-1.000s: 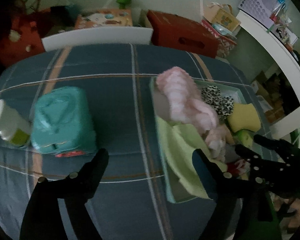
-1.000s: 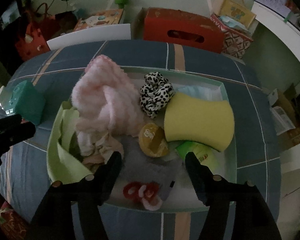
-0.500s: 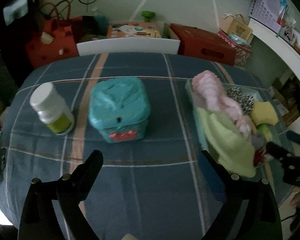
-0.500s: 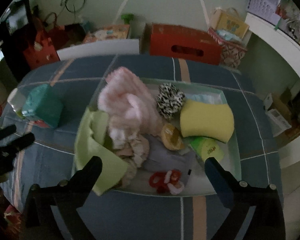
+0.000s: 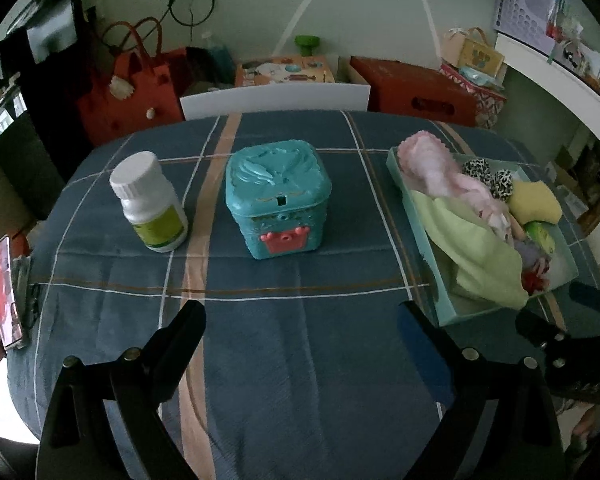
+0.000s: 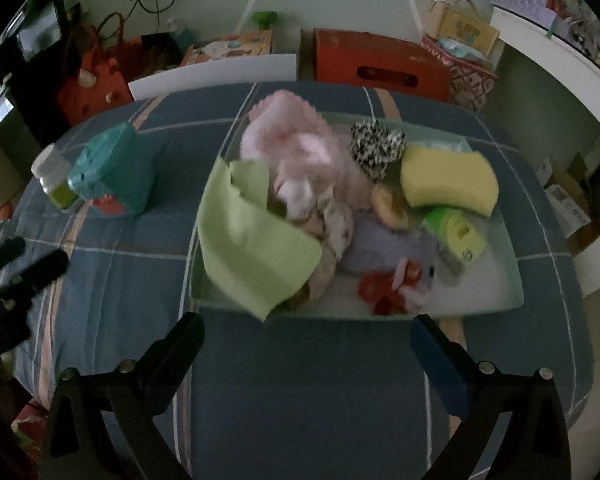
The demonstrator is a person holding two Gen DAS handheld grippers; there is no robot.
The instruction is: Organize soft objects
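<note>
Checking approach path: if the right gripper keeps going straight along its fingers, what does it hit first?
Likely the near rim of the tray, around the draped green cloth. The right gripper is open and empty; depth unclear.

A dim, lived-in room of a home: a bench under a blue plaid cloth (image 5: 300,360) stands before a pale wall, with a red handbag (image 5: 132,92), a red cardboard box (image 5: 416,88), a children's activity toy (image 5: 286,70) and a patterned gift bag (image 5: 474,54) crowded along the floor behind, and a white shelf (image 5: 564,80) stacked with papers at right.
</note>
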